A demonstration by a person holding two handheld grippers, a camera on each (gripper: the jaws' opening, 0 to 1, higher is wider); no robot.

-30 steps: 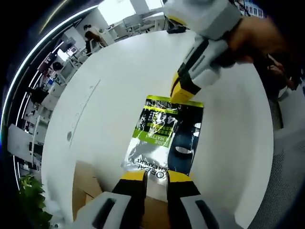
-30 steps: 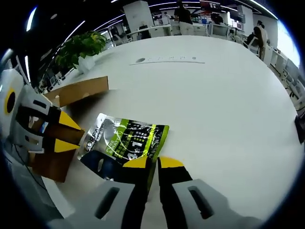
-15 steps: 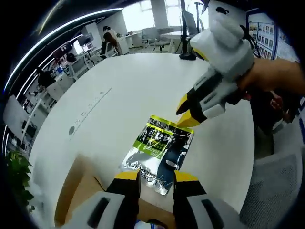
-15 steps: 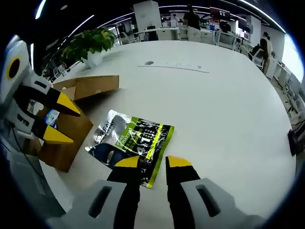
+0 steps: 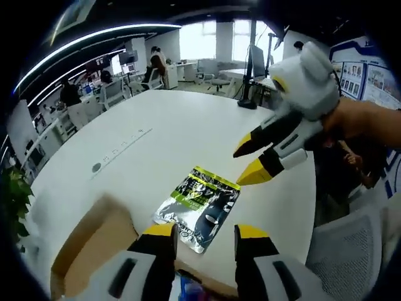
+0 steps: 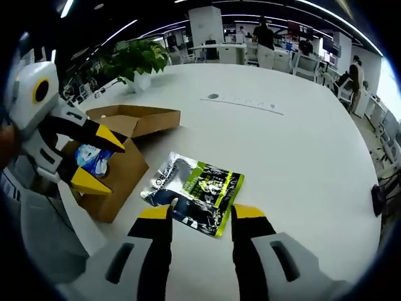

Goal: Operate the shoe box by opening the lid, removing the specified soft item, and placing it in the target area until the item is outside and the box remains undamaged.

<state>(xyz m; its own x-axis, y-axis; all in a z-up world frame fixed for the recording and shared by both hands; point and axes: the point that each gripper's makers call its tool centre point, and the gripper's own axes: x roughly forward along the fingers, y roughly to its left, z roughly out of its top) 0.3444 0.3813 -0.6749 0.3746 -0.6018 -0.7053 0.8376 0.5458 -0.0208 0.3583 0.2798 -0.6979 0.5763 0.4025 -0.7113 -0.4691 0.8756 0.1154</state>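
Note:
A silver, green and dark soft pouch (image 5: 199, 207) lies flat on the white table (image 5: 156, 144), just beyond the open cardboard shoe box (image 5: 94, 241). My left gripper (image 5: 205, 233) hovers open above the box's near edge, nothing between its jaws. The right gripper (image 5: 247, 164) hangs open over the pouch's far right corner. In the right gripper view, my right gripper (image 6: 200, 213) stands open just short of the pouch (image 6: 194, 191). The box (image 6: 119, 172) has its lid (image 6: 135, 119) folded back. The left gripper (image 6: 103, 162) is open above it.
A blue-and-white packet (image 6: 94, 157) stays inside the box. A potted plant (image 6: 135, 59) stands at the table's far edge. A strip of sockets (image 6: 244, 101) is set into the table top. A grey mesh chair (image 5: 351, 251) sits at the table's right side.
Both grippers have opened wide, let go of the pouch and drawn back and up. The pouch now lies on the table beside the box.

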